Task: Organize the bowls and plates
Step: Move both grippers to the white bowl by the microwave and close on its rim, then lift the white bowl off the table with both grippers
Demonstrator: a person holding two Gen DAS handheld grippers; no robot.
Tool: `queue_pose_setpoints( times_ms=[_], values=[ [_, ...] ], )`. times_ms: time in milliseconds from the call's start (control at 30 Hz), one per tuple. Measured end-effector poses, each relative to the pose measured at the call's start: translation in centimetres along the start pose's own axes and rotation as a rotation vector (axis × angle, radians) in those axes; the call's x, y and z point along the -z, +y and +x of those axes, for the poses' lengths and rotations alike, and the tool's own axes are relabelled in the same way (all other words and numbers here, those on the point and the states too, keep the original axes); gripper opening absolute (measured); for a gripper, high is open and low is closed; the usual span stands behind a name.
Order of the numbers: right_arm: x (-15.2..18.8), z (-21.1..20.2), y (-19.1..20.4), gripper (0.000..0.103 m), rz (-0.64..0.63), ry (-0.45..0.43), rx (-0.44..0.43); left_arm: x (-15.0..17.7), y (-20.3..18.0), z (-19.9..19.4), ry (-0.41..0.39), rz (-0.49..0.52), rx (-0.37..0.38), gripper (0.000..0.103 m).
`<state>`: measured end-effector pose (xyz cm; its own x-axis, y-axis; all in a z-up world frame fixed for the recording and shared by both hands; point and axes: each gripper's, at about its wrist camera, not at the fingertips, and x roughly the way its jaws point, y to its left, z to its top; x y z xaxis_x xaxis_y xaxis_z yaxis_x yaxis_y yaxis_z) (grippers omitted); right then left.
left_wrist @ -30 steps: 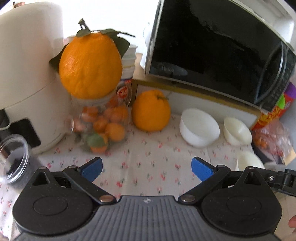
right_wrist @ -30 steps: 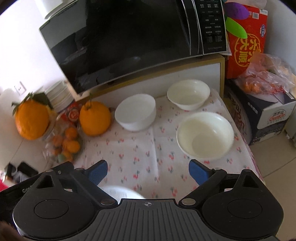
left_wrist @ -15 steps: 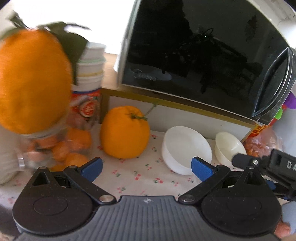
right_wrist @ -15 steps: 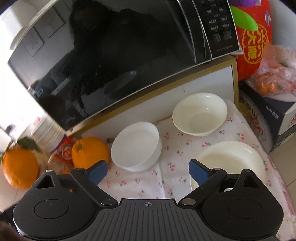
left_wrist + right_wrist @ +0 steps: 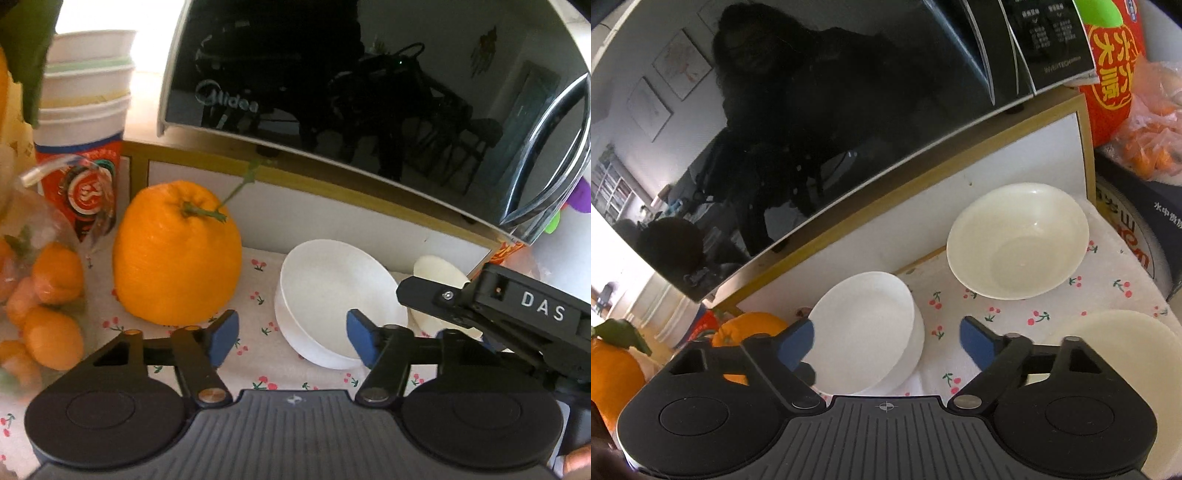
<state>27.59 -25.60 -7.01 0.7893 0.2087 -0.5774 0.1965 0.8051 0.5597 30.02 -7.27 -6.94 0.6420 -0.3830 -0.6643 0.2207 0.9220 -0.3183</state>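
Note:
A white bowl (image 5: 332,295) sits on the cherry-print cloth under the microwave; it also shows in the right wrist view (image 5: 864,336). My left gripper (image 5: 291,338) is open and empty, its right fingertip in front of the bowl's near rim. My right gripper (image 5: 886,343) is open and empty, its jaws framing the bowl's right side; its body shows in the left wrist view (image 5: 498,310). A cream bowl (image 5: 1019,240) sits farther right, partly hidden in the left wrist view (image 5: 436,273). A wide cream bowl or plate (image 5: 1123,339) lies at the near right.
A black microwave (image 5: 351,85) on a white and gold shelf overhangs the bowls. A big orange (image 5: 177,254) stands left of the white bowl, with a bag of small oranges (image 5: 44,306) and stacked paper cups (image 5: 81,122) beyond. A red carton (image 5: 1112,70) and boxes crowd the right.
Both grippers have moved forward and down toward the white bowl. The left one has swung right, away from the leafy orange on the jar. Both stay open.

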Motion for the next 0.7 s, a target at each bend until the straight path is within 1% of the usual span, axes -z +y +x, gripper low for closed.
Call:
queue_pose_setpoints(
  times_ms=[100, 133, 200, 233, 300, 467, 533, 633, 667, 700],
  values=[
    [0.1, 0.5, 0.1, 0.064, -0.006, 0.007, 0.004, 0.1, -0.1, 0.7, 0.007, 0.003, -0.007, 0.048],
    [0.1, 0.7, -0.1, 0.061, -0.008, 0.008, 0.007, 0.1, -0.2, 0.8, 0.008, 0.003, -0.008, 0.045],
    [0.2, 0.8, -0.2, 0.052, -0.006, 0.013, 0.012, 0.0, -0.2, 1.0, 0.009, 0.003, -0.009, 0.041],
    [0.2, 1.0, -0.3, 0.051, -0.004, 0.015, 0.016, 0.0, -0.2, 1.0, 0.009, 0.002, -0.009, 0.039],
    [0.3, 1.1, -0.4, 0.044, -0.003, 0.019, 0.022, 0.0, -0.2, 0.9, 0.009, 0.0, -0.012, 0.035],
    [0.5, 1.7, -0.5, 0.035, -0.005, 0.033, 0.03, 0.0, -0.2, 1.1, 0.016, 0.001, -0.006, 0.029],
    [0.7, 2.1, -0.4, 0.03, -0.008, 0.036, 0.031, 0.0, -0.3, 1.6, 0.023, 0.003, -0.004, 0.024],
    [1.0, 2.3, -0.5, 0.024, -0.008, 0.041, 0.034, 0.0, -0.4, 1.7, 0.022, 0.015, -0.005, 0.021],
    [1.1, 2.4, -0.5, 0.02, -0.01, 0.043, 0.033, 0.0, -0.5, 1.7, 0.021, 0.021, -0.009, 0.021],
    [1.1, 2.4, -0.4, 0.019, -0.012, 0.044, 0.032, 0.0, -0.5, 1.7, 0.019, 0.027, -0.013, 0.02]
  ],
)
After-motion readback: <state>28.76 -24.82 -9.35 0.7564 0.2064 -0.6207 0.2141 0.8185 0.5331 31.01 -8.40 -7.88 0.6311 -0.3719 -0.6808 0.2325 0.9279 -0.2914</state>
